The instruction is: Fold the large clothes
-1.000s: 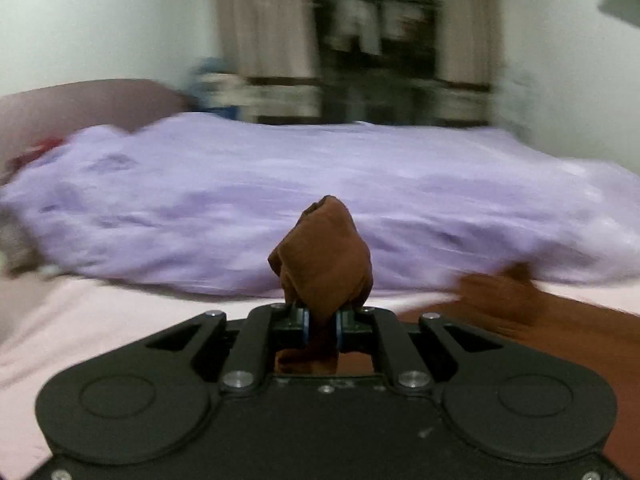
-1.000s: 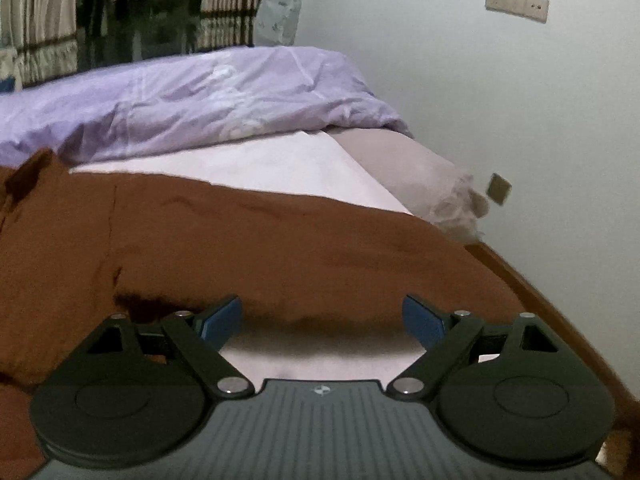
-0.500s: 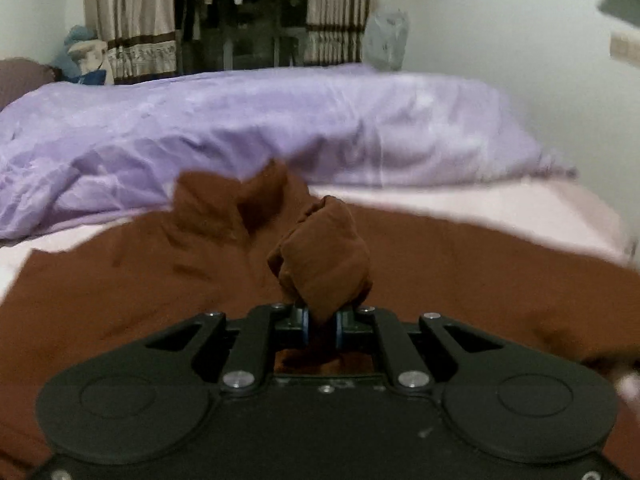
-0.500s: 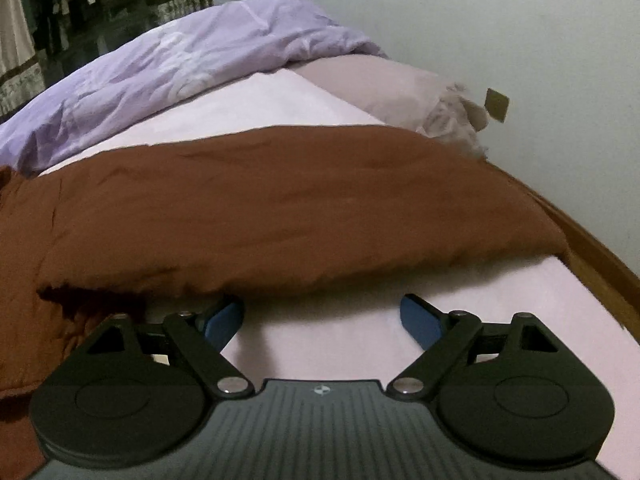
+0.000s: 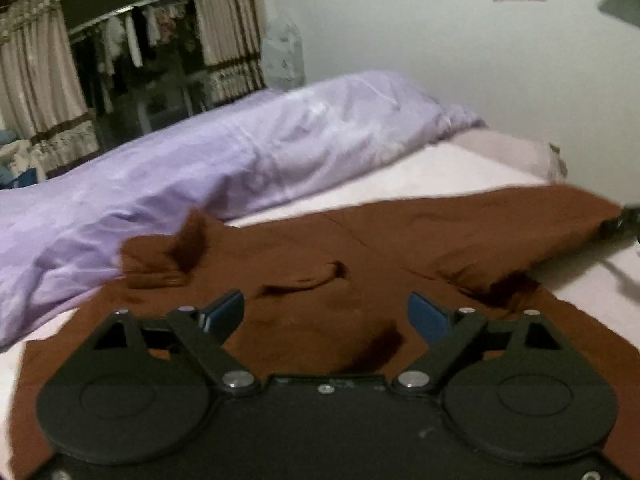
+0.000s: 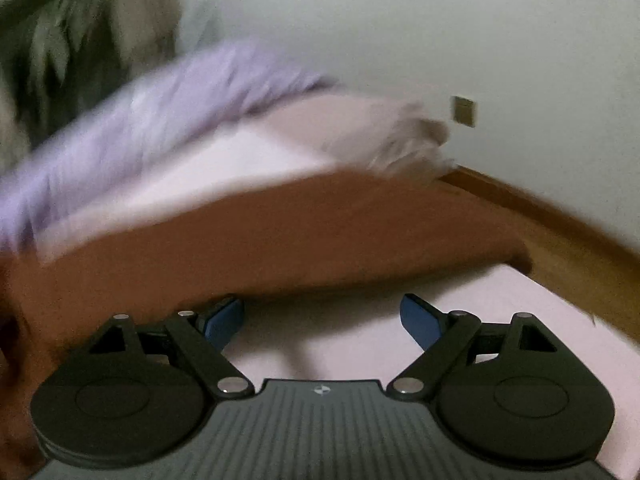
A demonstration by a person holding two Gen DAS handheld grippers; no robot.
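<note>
A large brown garment [image 5: 360, 248] lies spread across the pale pink bed sheet [image 5: 400, 176], with a rumpled collar part at its far left and a sleeve reaching right. My left gripper [image 5: 326, 312] hovers just over the garment's middle. Its jaws are opening wide, and the cloth lies loose below them with nothing pinched. In the blurred right wrist view, the garment [image 6: 260, 240] runs as a brown band across the sheet [image 6: 340, 340]. My right gripper [image 6: 322, 316] stands open just before its near edge, nothing between its blue pads. The other gripper's tip [image 5: 624, 220] shows at the sleeve's right end.
A crumpled lilac duvet [image 5: 200, 168] lies along the far side of the bed, with a pillow [image 5: 512, 152] at its right end. A wooden bed frame [image 6: 560, 232] edges the mattress near the white wall. Curtains and hanging clothes [image 5: 132, 48] stand behind.
My left gripper let go of the bunched brown cloth and its jaws spread wide; the cloth now lies on the garment. Both views swung and rolled; the right view is now blurred.
</note>
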